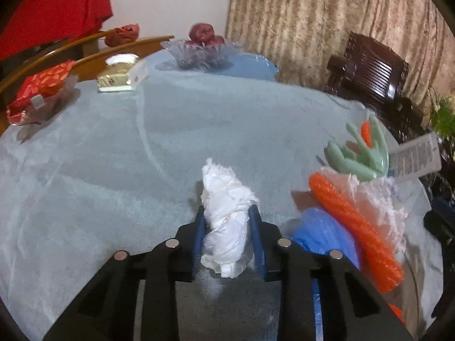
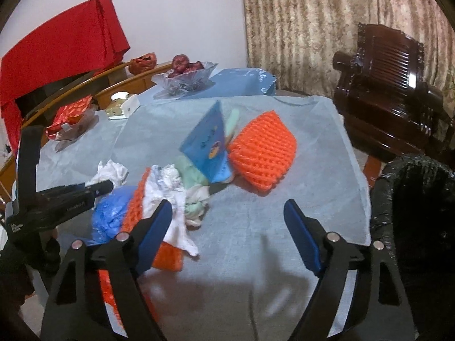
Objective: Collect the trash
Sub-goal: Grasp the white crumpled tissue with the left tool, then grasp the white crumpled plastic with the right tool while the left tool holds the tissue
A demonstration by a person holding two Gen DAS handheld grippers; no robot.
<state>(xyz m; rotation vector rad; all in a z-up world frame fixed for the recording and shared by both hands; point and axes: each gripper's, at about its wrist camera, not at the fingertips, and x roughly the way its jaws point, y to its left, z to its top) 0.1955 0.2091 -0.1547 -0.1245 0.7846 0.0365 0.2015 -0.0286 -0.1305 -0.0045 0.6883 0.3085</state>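
Lying on the pale blue cloth-covered bench (image 1: 113, 170), a crumpled white tissue wad (image 1: 227, 221), twisted and creased, sits between the blue pads of the left gripper (image 1: 227, 241), which press against its sides in a clamped hold. Just beside it lies a heap of litter: an orange foam net sleeve (image 1: 355, 227), a blue plastic bag (image 1: 327, 236) and a pale green plastic piece (image 1: 358, 156). Angled downward over the bench, the right gripper (image 2: 227, 233) stands with its jaws well apart and nothing between them, an orange foam net pad (image 2: 264, 153) lying beyond.
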